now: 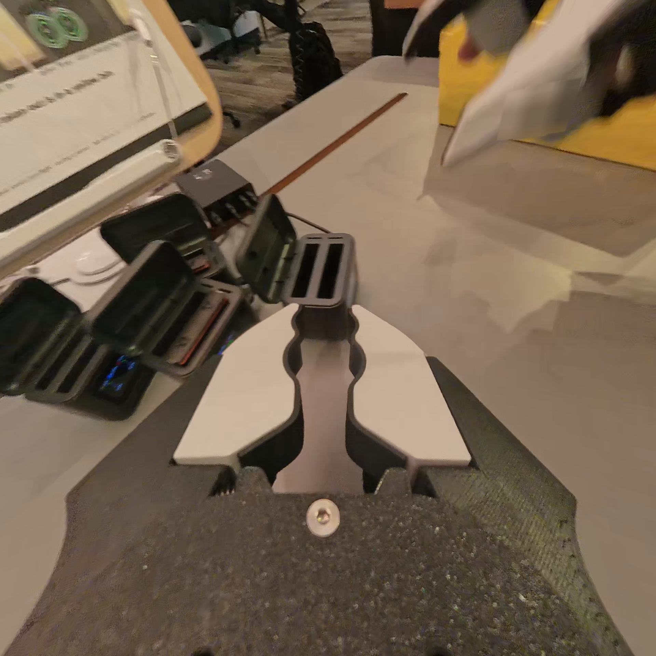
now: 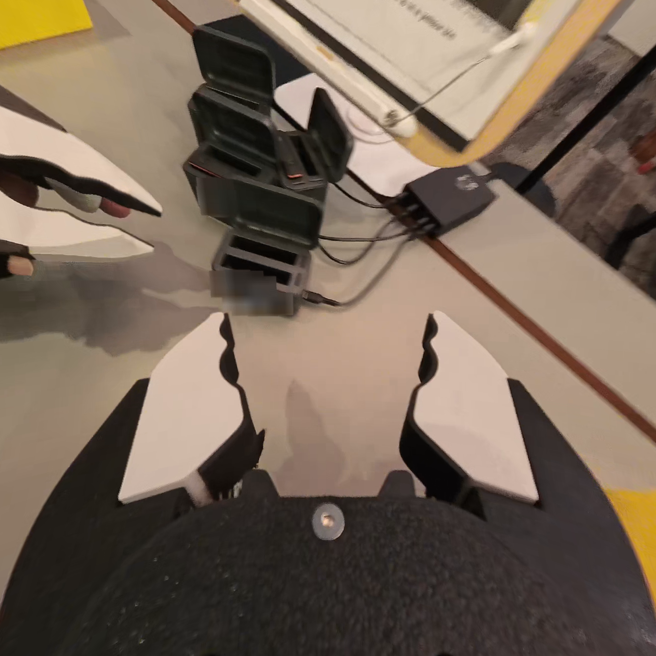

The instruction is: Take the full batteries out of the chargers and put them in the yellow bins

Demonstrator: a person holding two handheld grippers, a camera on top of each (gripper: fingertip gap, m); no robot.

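Note:
Several black chargers with open lids stand in a cluster on the grey table [image 1: 479, 355]. The nearest charger [image 1: 321, 269] [image 2: 262, 262] shows two empty slots. Chargers behind it hold batteries with red edges [image 1: 209, 330] [image 2: 198, 167]. My left gripper [image 1: 324, 309] points at the nearest charger with only a narrow gap between its fingers and holds nothing; in the right wrist view its fingertips [image 2: 149, 209] stop just short of the charger. My right gripper [image 2: 326, 316] is wide open and empty over bare table in front of the chargers. Its blurred white finger [image 1: 514, 88] crosses a yellow bin [image 1: 458, 88].
A black power hub [image 2: 451, 195] [image 1: 213, 181] feeds the chargers through cables [image 2: 355, 245]. A wood-framed sign board [image 2: 408, 53] [image 1: 88, 106] leans over them. Yellow bin parts show at the top left [image 2: 39, 21] and bottom right [image 2: 635, 525]. A dark seam [image 1: 337, 142] crosses the table. It is some 25 cm from my right tips to the black power hub [image 2: 451, 195]. It is also in sight in the left wrist view [image 1: 217, 184].

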